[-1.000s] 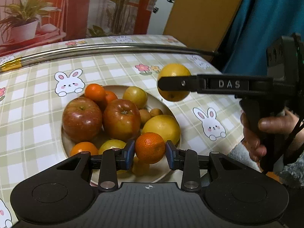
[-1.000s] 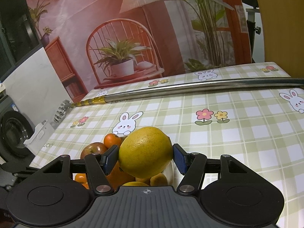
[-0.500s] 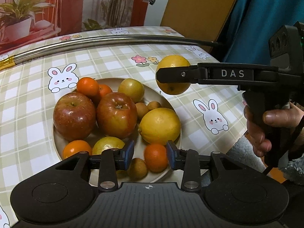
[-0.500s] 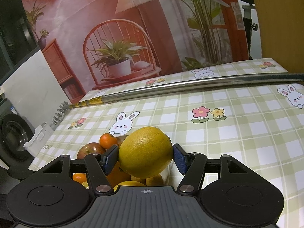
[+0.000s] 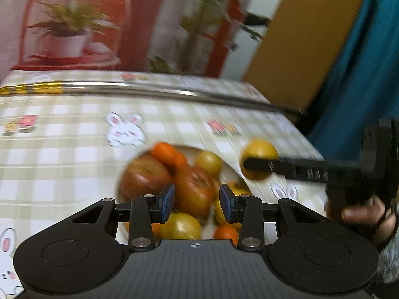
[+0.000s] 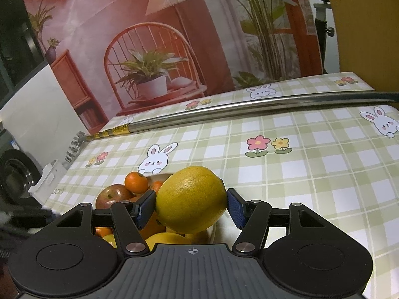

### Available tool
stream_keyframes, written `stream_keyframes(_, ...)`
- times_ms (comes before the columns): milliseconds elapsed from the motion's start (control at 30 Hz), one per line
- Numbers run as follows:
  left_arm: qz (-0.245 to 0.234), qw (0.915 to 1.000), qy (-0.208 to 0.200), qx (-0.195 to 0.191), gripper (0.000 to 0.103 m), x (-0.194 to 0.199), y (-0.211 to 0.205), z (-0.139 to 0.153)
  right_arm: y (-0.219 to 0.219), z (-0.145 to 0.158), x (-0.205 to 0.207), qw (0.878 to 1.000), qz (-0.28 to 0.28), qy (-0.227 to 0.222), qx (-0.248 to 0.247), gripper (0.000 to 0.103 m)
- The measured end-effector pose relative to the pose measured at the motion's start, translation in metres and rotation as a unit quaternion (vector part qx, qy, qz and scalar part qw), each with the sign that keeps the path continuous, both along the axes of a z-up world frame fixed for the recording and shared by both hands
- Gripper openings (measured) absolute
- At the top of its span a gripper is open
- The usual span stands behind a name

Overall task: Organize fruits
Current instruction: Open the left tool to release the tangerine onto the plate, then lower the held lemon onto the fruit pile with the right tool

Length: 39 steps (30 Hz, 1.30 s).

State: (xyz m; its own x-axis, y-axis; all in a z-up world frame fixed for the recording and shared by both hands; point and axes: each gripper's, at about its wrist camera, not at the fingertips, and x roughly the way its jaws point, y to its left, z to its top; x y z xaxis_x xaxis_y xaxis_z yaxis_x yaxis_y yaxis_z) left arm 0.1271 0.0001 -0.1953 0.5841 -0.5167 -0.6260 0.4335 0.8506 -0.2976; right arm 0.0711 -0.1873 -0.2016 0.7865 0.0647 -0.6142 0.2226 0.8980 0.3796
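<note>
A beige plate (image 5: pixel 230 172) on the checked tablecloth holds two red apples (image 5: pixel 194 191), tangerines (image 5: pixel 164 150), yellow citrus and small brown fruits. My left gripper (image 5: pixel 197 200) is open and empty, raised above the plate's near side; the view is blurred by motion. A small tangerine (image 5: pixel 225 233) lies on the plate below it. My right gripper (image 6: pixel 190 208) is shut on a large yellow lemon (image 6: pixel 190 200), held above the plate's right edge; the lemon also shows in the left wrist view (image 5: pixel 259 150). The plate (image 6: pixel 213 229) lies beneath it.
A long steel rod (image 6: pixel 249 109) with a gold end lies across the back of the table. The table's right edge (image 5: pixel 306 139) meets a teal curtain and a brown board. A white appliance (image 6: pixel 42 109) stands at the left.
My left gripper let the small tangerine go onto the plate, then rose and pulled back, swinging left. My right gripper keeps the lemon and has barely moved.
</note>
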Motion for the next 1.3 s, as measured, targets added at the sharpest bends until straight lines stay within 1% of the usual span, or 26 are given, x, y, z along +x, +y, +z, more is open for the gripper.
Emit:
stream_keyframes(67, 0.023, 0.9997, -0.009, -0.001, 0.042, 0.002, 0.008, 0.005, 0.003, -0.001, 0.004, 1.0, 0.006, 0.005, -0.002, 0.058)
stream_keyframes(200, 0.065, 0.9974, -0.028, 0.011, 0.044, 0.002, 0.019, 0.012, 0.011, -0.004, 0.013, 0.999, 0.025, 0.016, -0.013, 0.058)
stream_keyframes(367, 0.091, 0.9955, -0.028, 0.001, 0.045, 0.002, 0.029, 0.015, 0.021, -0.007, 0.026, 0.997, 0.051, 0.033, -0.042, 0.058)
stream_keyframes(667, 0.106, 0.9941, -0.023, -0.007, 0.045, 0.008, 0.035, 0.009, 0.032, -0.004, 0.035, 0.994, 0.083, 0.037, -0.061, 0.058)
stream_keyframes(867, 0.107, 0.994, -0.02, -0.007, 0.045, 0.008, 0.036, 0.007, 0.035, 0.0, 0.035, 0.994, 0.091, 0.035, -0.047, 0.058)
stream_keyframes(1000, 0.108, 0.9939, -0.018, -0.008, 0.045, 0.008, 0.037, 0.007, 0.041, 0.003, 0.032, 0.993, 0.102, 0.033, -0.05, 0.058)
stream_keyframes(1067, 0.108, 0.994, -0.018, -0.008, 0.045, 0.008, 0.037, 0.007, 0.041, 0.004, 0.03, 0.993, 0.104, 0.031, -0.044, 0.058)
stream_keyframes(1300, 0.107, 0.9941, -0.018, -0.007, 0.045, 0.007, 0.036, 0.005, 0.042, 0.004, 0.029, 0.993, 0.102, 0.03, -0.045, 0.058)
